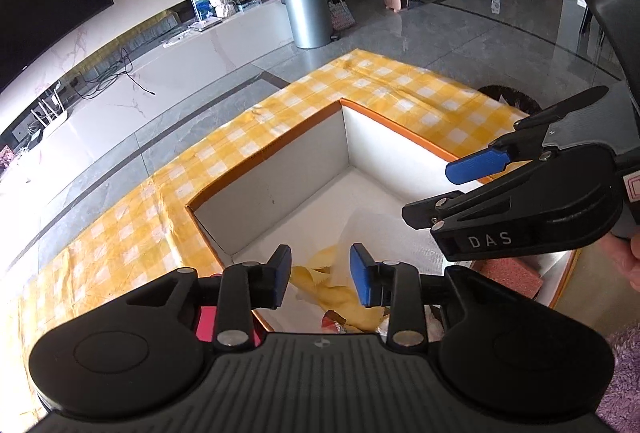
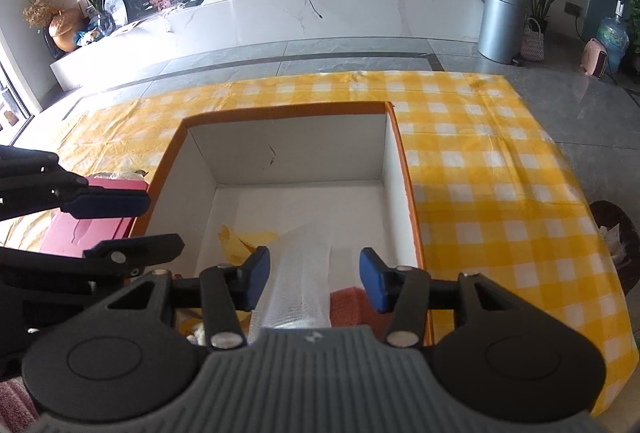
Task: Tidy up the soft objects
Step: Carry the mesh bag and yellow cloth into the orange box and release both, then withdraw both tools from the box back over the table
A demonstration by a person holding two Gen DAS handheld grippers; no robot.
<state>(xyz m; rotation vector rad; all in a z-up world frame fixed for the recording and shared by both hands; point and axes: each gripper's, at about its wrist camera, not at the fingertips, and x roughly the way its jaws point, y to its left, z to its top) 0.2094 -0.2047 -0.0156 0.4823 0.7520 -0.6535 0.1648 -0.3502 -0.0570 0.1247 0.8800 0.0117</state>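
Yellow-and-white checked cloth (image 1: 120, 233) covered the bench, beyond which lay grey floor tiles and a white media shelf. Left wrist view: an orange-rimmed white box (image 1: 280, 173) stood open on the cloth. The left gripper (image 1: 320, 279) hovered over the box's near edge, its blue-padded fingers (image 1: 362, 281) parted and holding nothing. Inside the box, just beyond those fingers, lay a yellow cloth (image 1: 340, 293) with a white mesh sheet (image 1: 384, 233) over it, and a coral sponge (image 1: 508, 273) toward the right wall. The right gripper (image 1: 440, 189) reached in above the box's right side, fingers spread apart and empty.

Right wrist view: the right gripper (image 2: 314, 283) hung over the box (image 2: 280, 149), fingers (image 2: 372, 285) wide and gripping nothing. Between them the white mesh sheet (image 2: 300, 281) showed, the yellow cloth (image 2: 240, 245) to its left, the coral sponge (image 2: 346, 305) to its right. Left of the box sat a pink container (image 2: 92, 229), with the left gripper (image 2: 128, 221) above it, fingers apart.
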